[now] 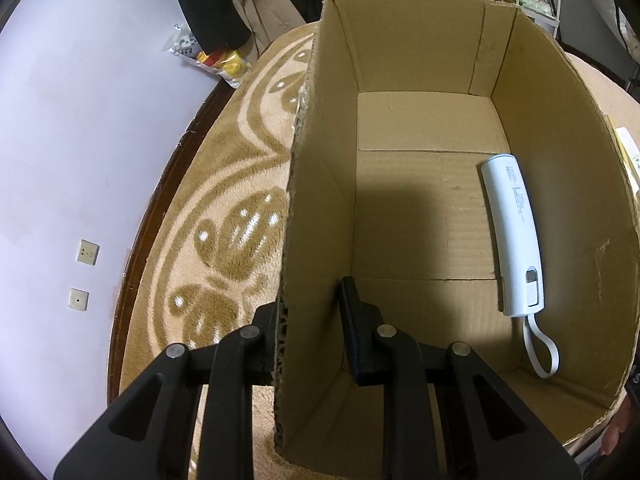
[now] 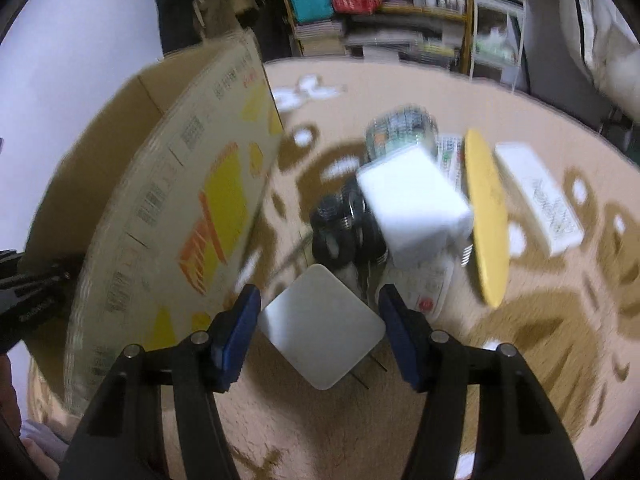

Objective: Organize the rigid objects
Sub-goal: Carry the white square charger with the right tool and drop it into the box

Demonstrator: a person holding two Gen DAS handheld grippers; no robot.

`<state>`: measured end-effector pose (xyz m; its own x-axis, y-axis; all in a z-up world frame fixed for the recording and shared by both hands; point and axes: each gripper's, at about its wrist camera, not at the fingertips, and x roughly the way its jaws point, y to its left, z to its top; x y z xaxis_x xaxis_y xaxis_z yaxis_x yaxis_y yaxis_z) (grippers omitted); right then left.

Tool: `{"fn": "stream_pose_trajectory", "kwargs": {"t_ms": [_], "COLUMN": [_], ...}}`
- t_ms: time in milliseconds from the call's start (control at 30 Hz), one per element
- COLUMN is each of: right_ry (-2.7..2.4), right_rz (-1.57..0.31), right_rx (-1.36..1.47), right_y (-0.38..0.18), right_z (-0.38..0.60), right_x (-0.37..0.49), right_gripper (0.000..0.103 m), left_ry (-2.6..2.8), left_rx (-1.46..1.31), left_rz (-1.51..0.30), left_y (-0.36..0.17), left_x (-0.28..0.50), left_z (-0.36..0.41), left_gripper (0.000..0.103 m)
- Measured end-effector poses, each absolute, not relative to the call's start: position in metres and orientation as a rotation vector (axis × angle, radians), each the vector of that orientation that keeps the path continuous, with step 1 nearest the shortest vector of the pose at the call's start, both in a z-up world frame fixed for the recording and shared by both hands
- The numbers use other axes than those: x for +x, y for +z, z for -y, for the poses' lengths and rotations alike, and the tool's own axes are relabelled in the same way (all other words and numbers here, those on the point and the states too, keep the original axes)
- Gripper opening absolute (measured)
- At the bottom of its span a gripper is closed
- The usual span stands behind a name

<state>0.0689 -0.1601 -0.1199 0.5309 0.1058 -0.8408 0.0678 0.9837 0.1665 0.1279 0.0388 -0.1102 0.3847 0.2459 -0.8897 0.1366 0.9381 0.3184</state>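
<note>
1. Sitting on the rug (image 1: 224, 184), the box (image 1: 420, 208) is open-topped, its left wall pinched by the left gripper (image 1: 308, 320).
2. Power bank (image 1: 514, 240) lies inside by the right wall, long axis front-to-back, strap end nearest the camera.
3. Right gripper (image 2: 320, 320) clamps a silver square (image 2: 322, 328), corner pointing forward.

Patterned tan rug (image 1: 240, 208), pale wall (image 1: 80, 140), cluttered shelves (image 2: 400, 20).

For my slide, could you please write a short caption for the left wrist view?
Left gripper straddles the wall of a cardboard box holding a white power bank.
</note>
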Motion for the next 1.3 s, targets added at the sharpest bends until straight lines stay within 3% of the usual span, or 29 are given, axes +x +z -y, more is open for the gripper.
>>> {"fn": "stream_pose_trajectory", "kwargs": {"t_ms": [733, 1300], "right_ry": [0.046, 0.224], "right_rz": [-0.737, -0.669], "right_rx": [0.190, 0.190], "right_y": [-0.029, 0.001], "right_z": [0.154, 0.108], "right_x": [0.082, 0.076], "right_gripper": [0.065, 0.065], "left_ry": [0.071, 0.066], "left_rx": [0.365, 0.349], "left_rz": [-1.188, -1.193], "left_y": [-0.112, -0.114], "left_x": [0.133, 0.134], "left_z": [-0.043, -0.044], "left_gripper": [0.021, 0.021]}}
